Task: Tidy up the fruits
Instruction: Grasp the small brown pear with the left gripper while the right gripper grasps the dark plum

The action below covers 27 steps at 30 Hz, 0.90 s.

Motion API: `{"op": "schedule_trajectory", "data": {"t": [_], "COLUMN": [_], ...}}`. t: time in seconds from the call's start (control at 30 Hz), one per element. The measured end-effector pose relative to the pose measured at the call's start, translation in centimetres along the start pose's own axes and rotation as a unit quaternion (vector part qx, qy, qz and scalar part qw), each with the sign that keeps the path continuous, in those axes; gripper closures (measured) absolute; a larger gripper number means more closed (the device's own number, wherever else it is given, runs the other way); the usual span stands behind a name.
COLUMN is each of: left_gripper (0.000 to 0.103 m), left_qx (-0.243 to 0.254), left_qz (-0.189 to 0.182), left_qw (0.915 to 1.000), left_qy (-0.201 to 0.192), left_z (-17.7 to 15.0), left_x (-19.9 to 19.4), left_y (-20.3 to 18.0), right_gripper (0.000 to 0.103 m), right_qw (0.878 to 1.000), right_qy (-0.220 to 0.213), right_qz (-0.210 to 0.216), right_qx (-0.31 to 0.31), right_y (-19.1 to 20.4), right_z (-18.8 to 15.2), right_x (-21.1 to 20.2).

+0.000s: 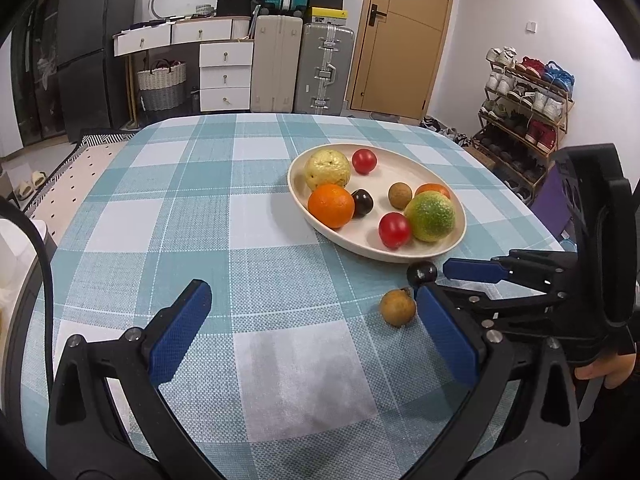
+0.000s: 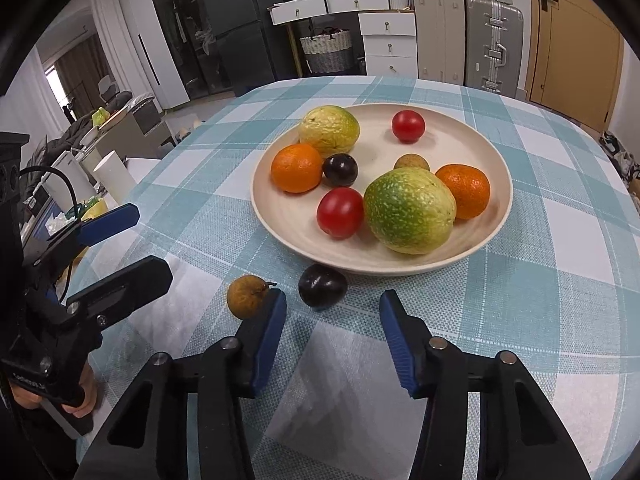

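Note:
A cream plate (image 1: 448, 248) (image 2: 280, 224) on the checked tablecloth holds several fruits: two oranges, two red tomatoes, two green-yellow guavas, a dark plum and a small brown longan. On the cloth in front of the plate lie a dark plum (image 2: 322, 286) (image 1: 421, 273) and a brown longan (image 2: 247, 296) (image 1: 398, 307). My right gripper (image 2: 332, 336) is open, its fingers just short of the plum; its left finger touches the longan. My left gripper (image 1: 312, 332) is open and empty, left of the loose fruit. It also shows at the left of the right wrist view (image 2: 136, 240).
The round table's far edge (image 1: 280, 114) faces suitcases, white drawers and a wooden door. A shoe rack (image 1: 524, 108) stands at the right. A white cylinder (image 2: 116, 180) and clutter sit beyond the table's left edge.

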<state>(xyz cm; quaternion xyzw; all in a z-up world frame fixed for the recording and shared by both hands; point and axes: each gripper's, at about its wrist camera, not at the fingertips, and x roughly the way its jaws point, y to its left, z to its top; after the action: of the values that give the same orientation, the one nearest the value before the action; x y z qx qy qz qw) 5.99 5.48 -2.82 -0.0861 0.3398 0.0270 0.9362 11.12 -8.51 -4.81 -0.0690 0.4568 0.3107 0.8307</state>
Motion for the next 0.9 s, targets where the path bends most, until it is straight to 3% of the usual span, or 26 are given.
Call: {"op": "schedule_trajectory", "data": {"t": [0.9], "left_gripper": [0.0], "left_qx": [-0.001], "left_qz": [-0.005], "left_qw": [1.0], "left_qy": [0.005], "left_z": [-0.13], "left_x": [0.19], "left_y": [-0.25], "right_gripper": [0.077], "right_qw": [1.0], "right_qy": [-0.01], "right_qz": [-0.01], "right_qx": [-0.009], "right_y": [0.51], "right_z": [0.2], "right_x": [0.58]}}
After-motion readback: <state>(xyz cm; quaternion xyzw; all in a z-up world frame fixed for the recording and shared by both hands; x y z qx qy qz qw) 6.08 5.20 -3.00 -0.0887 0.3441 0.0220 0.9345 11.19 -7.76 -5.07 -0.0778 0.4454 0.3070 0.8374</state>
